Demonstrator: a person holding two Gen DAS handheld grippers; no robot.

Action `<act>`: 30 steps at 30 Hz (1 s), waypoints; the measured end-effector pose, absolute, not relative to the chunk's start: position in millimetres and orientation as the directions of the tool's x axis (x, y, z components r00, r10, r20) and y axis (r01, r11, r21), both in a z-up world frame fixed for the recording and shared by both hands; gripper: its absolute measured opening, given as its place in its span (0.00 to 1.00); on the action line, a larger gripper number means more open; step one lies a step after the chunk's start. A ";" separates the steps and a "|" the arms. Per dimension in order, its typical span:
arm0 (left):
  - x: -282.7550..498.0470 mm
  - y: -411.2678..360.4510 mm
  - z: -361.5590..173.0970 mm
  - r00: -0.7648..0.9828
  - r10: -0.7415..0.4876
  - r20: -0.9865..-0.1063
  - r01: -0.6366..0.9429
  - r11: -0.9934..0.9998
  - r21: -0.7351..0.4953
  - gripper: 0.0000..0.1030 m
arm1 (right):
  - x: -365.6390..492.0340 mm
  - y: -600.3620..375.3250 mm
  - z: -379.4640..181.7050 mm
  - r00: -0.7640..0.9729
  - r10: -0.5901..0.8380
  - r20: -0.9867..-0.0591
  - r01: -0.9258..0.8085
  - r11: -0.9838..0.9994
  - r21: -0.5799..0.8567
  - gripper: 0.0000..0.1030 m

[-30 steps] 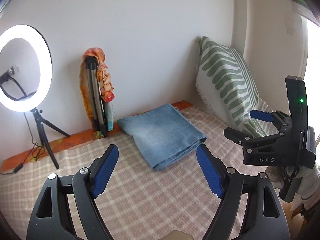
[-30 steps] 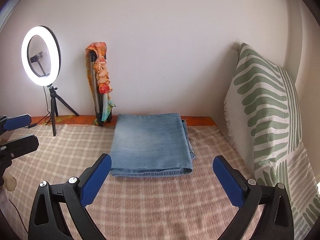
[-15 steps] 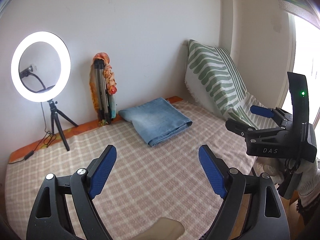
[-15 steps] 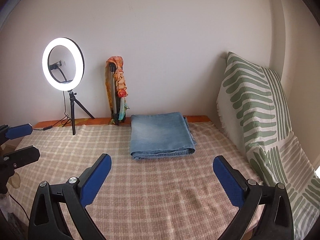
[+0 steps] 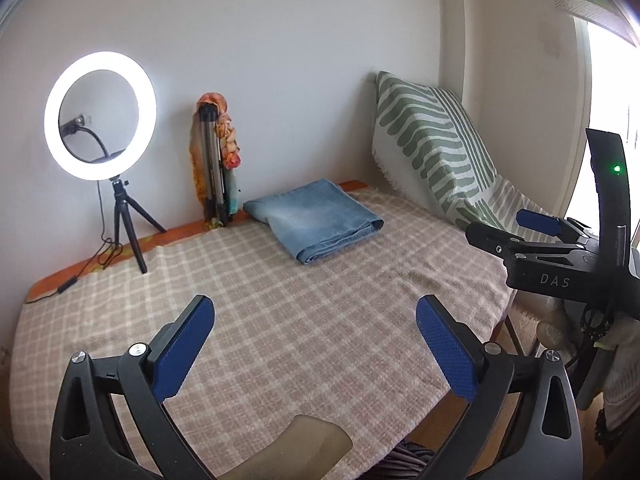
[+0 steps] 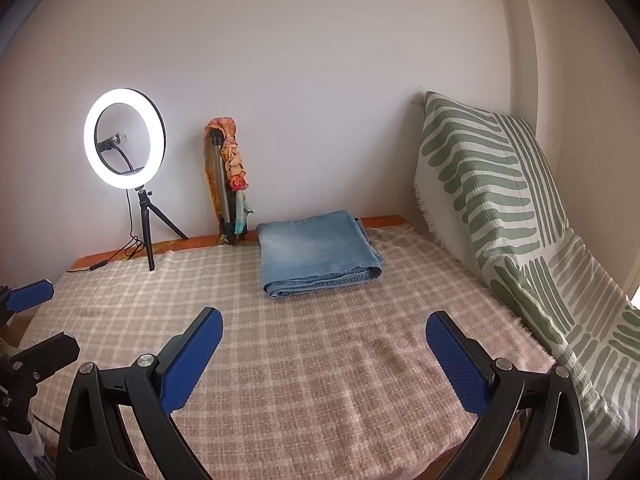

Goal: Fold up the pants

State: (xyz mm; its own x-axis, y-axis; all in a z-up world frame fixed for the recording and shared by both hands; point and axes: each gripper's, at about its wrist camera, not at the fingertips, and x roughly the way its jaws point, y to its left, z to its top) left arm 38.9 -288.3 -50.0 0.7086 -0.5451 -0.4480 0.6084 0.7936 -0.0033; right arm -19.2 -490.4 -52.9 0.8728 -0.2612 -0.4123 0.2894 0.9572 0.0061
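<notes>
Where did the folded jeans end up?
The jeans lie folded at the far edge of the checked blanket, by the wall, between the scarf-draped tripod on their left and the striped cushion on their right.

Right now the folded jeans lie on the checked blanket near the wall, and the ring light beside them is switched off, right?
Not quite. The ring light is switched on: it glows bright white in the right wrist view. The rest holds: the folded jeans lie on the checked blanket near the wall.
</notes>
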 end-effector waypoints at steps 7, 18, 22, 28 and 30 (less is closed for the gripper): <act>37.2 -284.0 -60.1 0.702 -0.537 -0.468 0.600 0.800 -0.019 0.98 | -26.3 -493.8 -64.8 0.863 -0.265 -0.431 0.317 0.947 0.054 1.00; 38.6 -275.9 -57.6 0.705 -0.539 -0.462 0.589 0.807 -0.043 0.98 | -23.4 -492.4 -64.6 0.859 -0.275 -0.432 0.322 0.946 0.038 1.00; 37.9 -276.0 -57.4 0.703 -0.540 -0.462 0.590 0.806 -0.044 0.98 | -20.6 -491.3 -64.1 0.859 -0.273 -0.432 0.317 0.948 0.032 1.00; 38.0 -273.2 -56.1 0.702 -0.548 -0.455 0.591 0.805 -0.056 0.98 | -19.4 -488.1 -63.5 0.861 -0.273 -0.429 0.313 0.949 0.024 1.00; 38.2 -272.5 -56.5 0.699 -0.550 -0.457 0.591 0.804 -0.064 0.98 | -19.8 -486.9 -63.8 0.860 -0.275 -0.429 0.314 0.949 0.023 1.00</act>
